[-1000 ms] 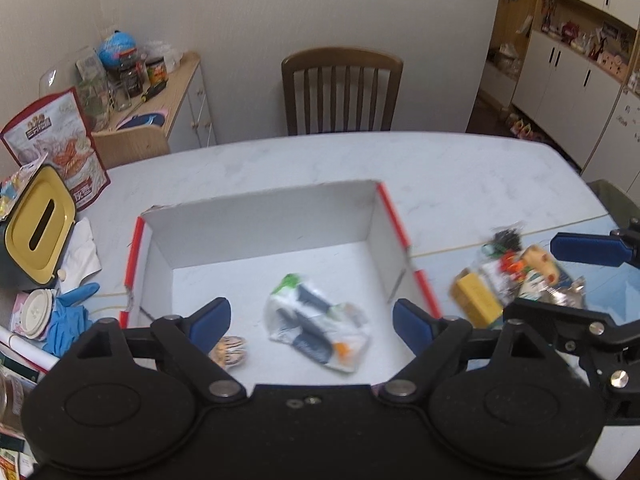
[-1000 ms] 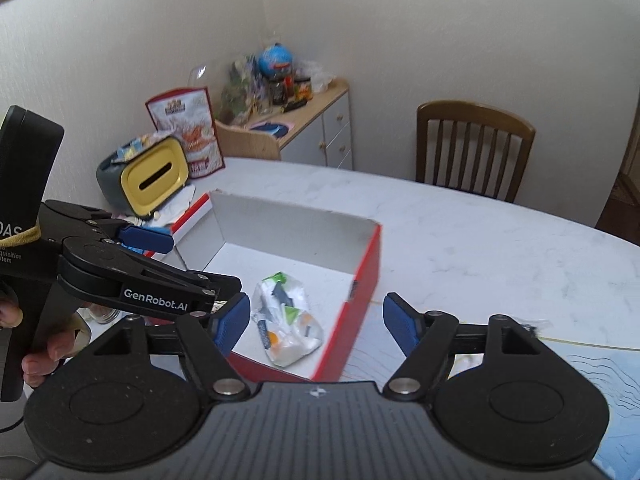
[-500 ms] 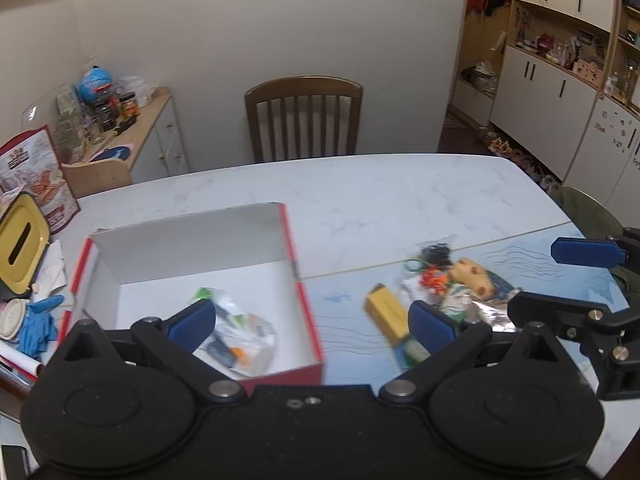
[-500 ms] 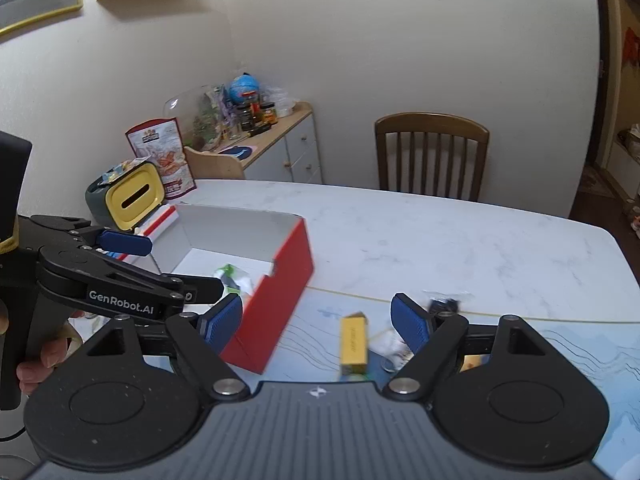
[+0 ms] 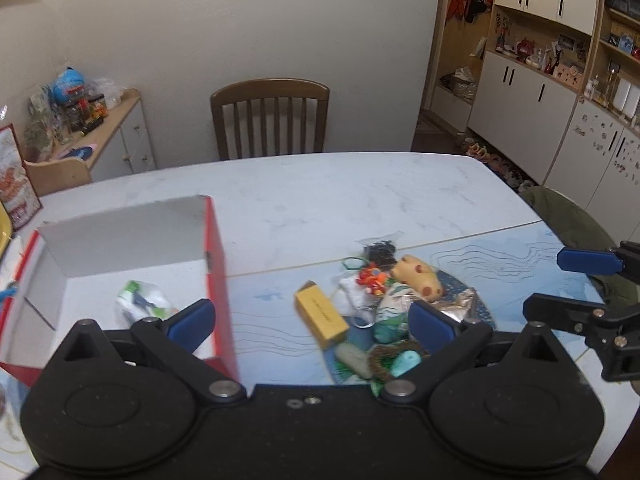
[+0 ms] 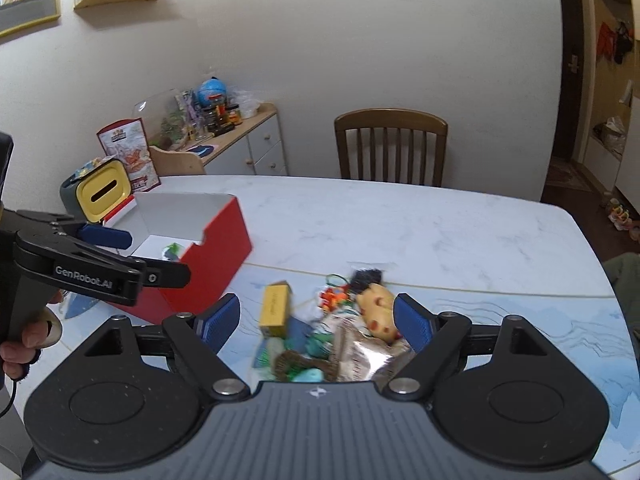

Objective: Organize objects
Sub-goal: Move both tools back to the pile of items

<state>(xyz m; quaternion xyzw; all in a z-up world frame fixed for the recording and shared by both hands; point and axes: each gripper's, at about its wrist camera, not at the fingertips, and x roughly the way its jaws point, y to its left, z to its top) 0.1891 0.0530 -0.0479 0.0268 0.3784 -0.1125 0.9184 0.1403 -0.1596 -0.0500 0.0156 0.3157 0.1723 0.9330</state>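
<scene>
Left tongs: jaws spread wide, nothing between them, held above the counter; the right pad hangs over the near edge of the pile.
Right tongs: wide apart as well, empty, straddling the pile from above.
Hand: grips the left tongs' handle, at the left edge of the right wrist view.
Pile of small objects: just ahead of both tongs, on a blue patterned mat; the items touch and overlap.
Yellow block: at the pile's left edge, between the left tongs' pads.
Yellow spotted toy: on the far side of the pile, beside an orange trinket.
Teal pieces: nearest the tongs; shapes too blurred to tell.
Red box: open, left of the pile, just beyond the left tongs' left pad, standing apart from the pile.
Crumpled packet: lies on the box floor.
Counter: white marble, bare beyond the pile.
Chair: wooden, at the counter's far edge.
</scene>
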